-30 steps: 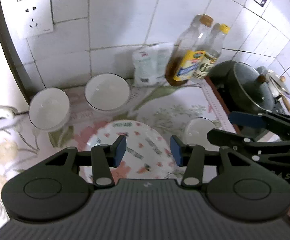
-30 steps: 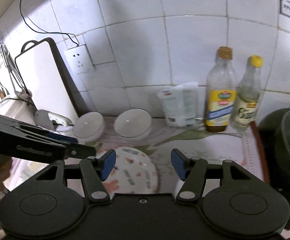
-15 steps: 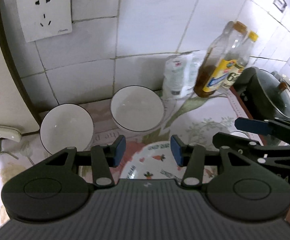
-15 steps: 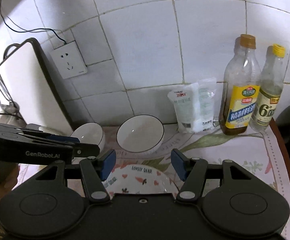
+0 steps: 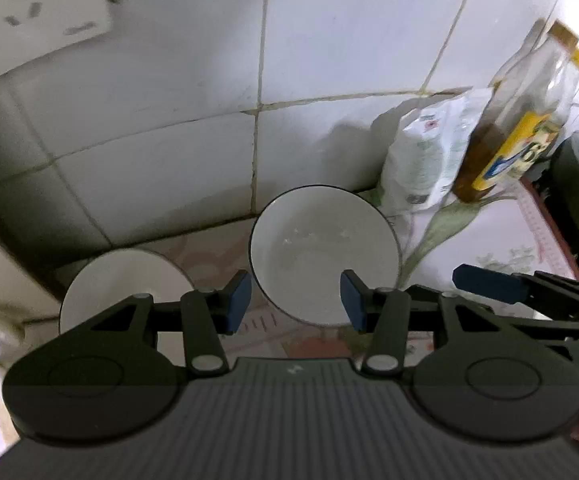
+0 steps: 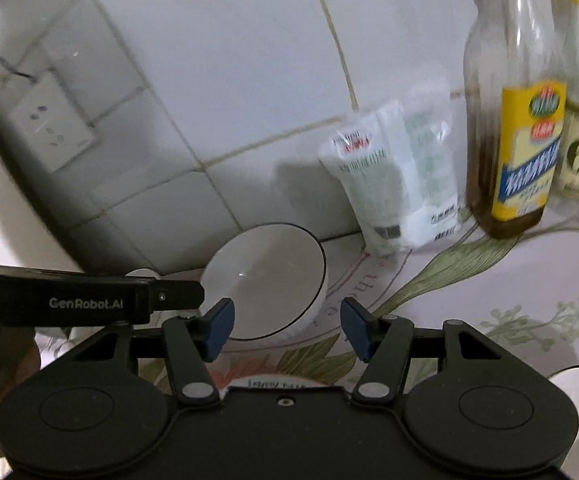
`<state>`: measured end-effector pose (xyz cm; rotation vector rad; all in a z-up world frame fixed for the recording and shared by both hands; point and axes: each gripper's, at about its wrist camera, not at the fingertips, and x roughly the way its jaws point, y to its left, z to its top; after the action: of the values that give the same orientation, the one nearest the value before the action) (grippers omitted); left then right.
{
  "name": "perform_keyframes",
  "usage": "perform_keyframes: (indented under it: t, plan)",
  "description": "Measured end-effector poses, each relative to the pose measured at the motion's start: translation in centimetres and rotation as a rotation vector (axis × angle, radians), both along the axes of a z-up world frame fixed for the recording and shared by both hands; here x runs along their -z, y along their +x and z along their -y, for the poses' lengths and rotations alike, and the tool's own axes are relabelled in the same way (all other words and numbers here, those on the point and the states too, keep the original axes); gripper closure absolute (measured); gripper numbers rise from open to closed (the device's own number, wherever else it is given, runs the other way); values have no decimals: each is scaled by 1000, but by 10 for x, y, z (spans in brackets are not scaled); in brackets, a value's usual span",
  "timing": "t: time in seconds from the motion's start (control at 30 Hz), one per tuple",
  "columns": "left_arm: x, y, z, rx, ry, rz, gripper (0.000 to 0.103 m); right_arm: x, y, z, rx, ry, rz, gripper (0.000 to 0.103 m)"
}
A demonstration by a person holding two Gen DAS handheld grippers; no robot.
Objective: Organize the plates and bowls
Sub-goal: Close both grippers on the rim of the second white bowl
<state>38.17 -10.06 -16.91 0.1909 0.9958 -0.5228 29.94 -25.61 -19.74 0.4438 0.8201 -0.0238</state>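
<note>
Both grippers have closed in; bowl (image 5: 323, 258) ahead of left gripper (image 5: 295, 300).

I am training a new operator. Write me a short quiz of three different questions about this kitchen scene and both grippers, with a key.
1. True or false: the left gripper is shut on the black-rimmed bowl.
2. Multiple choice: what stands directly right of that bowl, against the wall tiles? A) a kettle B) a white plastic bag C) a mug
3. Fill in: the tall oil bottle has a ____ label.

Key: 1. False: both its fingers are apart and empty, and the right gripper is open too. 2. B. 3. Yellow.
</note>
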Motion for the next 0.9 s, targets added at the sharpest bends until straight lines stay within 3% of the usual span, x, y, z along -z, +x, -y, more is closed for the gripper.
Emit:
perform_keyframes:
  t: [0.3,0.47,0.53,0.67,0.73,0.9]
  plan:
    - [25,32,22,39,113,-4,59,24,22,7,53,80,-67,59]
    - [34,39,26,64,159,-7,75,29,30,8,65,77,-105,68]
    - [39,42,26,49,181,-27,86,33,32,8,82,66,-119,68]
    - [42,42,25,48,204,-32,92,37,32,9,90,81,-125,69]
    - [43,41,24,55,212,-34,96,39,33,11,96,113,-129,77]
    - [45,41,20,37,206,-39,96,39,37,9,106,121,-140,83]
